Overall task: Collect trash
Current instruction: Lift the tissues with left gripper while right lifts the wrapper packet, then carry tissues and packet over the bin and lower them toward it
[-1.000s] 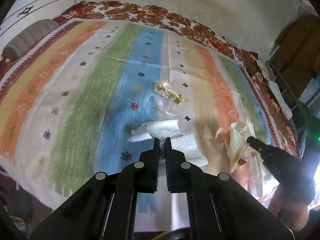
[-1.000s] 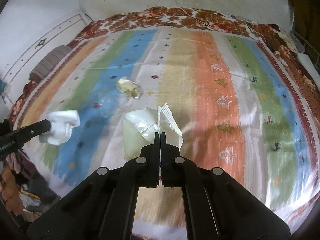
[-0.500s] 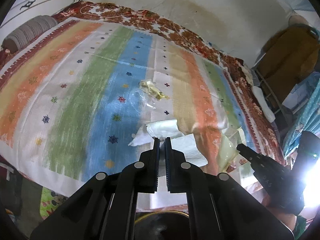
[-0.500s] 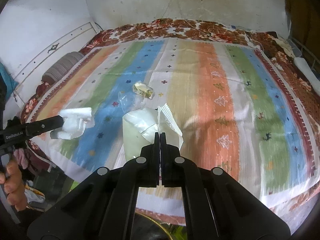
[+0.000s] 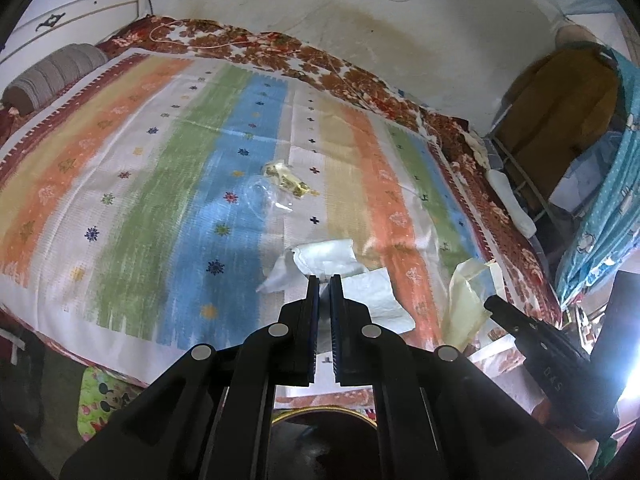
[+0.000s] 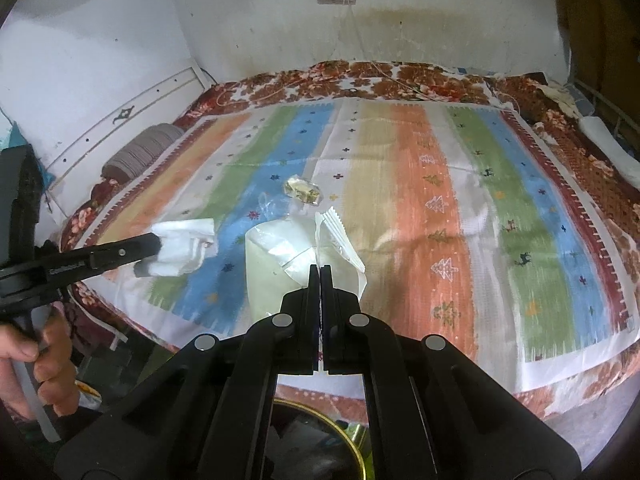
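Note:
My left gripper is shut on crumpled white paper tissue and holds it in the air above the near edge of the bed; it also shows in the right wrist view. My right gripper is shut on a pale cream plastic wrapper, also lifted; the wrapper shows in the left wrist view. A yellow crumpled wrapper and a clear plastic piece lie on the striped bedcover.
A dark bin with a gold rim sits on the floor below both grippers. A grey bolster lies at the bed's far left. A wall stands behind the bed. Furniture and a blue cloth stand at the right.
Both grippers have pulled back and up from the bed with their trash; the bed looks farther away and the bin rim has come into view below.

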A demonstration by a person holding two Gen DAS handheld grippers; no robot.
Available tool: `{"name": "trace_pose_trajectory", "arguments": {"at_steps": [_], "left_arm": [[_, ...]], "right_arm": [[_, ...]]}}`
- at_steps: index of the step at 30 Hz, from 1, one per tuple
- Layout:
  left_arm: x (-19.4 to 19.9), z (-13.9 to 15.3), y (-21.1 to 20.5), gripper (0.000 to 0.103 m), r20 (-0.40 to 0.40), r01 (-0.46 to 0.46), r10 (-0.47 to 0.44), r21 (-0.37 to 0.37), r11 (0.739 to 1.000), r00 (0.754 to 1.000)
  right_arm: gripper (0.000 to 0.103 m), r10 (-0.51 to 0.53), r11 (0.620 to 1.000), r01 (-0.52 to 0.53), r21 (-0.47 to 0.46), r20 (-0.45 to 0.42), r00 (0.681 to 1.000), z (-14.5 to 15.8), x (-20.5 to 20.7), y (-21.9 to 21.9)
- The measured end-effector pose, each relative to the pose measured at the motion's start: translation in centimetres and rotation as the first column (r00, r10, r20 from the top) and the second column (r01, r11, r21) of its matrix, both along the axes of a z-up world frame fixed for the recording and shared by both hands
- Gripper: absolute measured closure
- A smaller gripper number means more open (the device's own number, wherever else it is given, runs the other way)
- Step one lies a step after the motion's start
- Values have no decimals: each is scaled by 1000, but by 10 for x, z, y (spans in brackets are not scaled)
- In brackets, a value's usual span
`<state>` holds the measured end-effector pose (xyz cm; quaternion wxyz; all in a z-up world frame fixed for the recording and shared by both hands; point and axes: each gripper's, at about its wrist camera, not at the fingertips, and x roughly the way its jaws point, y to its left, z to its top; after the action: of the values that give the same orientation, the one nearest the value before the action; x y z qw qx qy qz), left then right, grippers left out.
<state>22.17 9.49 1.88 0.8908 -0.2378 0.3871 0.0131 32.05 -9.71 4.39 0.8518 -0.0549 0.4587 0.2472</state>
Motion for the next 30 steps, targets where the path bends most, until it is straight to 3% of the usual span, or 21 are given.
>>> {"name": "trace_pose_trajectory", "arguments": {"at_steps": [30], "left_arm": [[-82, 0, -37, 98, 57, 75, -70, -89, 993, 996]], "right_arm": [[103, 3, 999, -3, 34, -6, 1000, 6, -95, -31]]}}
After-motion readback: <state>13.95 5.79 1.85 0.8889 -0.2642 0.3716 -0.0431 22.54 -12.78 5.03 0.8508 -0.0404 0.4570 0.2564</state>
